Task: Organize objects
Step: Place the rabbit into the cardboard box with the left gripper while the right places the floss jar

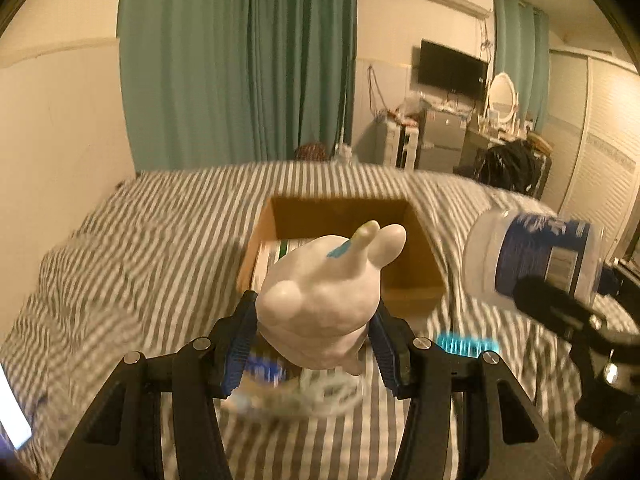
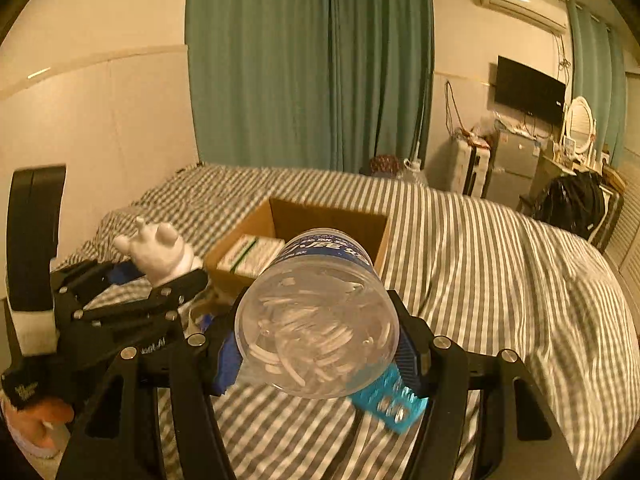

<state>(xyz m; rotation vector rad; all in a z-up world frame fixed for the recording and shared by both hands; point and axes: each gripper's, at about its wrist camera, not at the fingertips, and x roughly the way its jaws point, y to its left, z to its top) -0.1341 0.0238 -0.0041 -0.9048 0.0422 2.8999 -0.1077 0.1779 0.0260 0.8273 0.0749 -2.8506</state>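
Box (image 2: 332, 216) top open; white packet (image 2: 250, 256) fills left half.

An open brown cardboard box (image 2: 280, 216) is sitting on the grey-and-white striped bedcover (image 2: 480, 248), a white carton with a green band (image 2: 250, 256) lying inside at its left. A ribbed turquoise plastic piece (image 2: 390, 404) is lying on the bedcover before the box, to the right.

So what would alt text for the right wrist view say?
A hand-held gripper grips a clear plastic bottle above a striped bed. Ahead sits an open cardboard box; at left, another gripper holds a white figurine.
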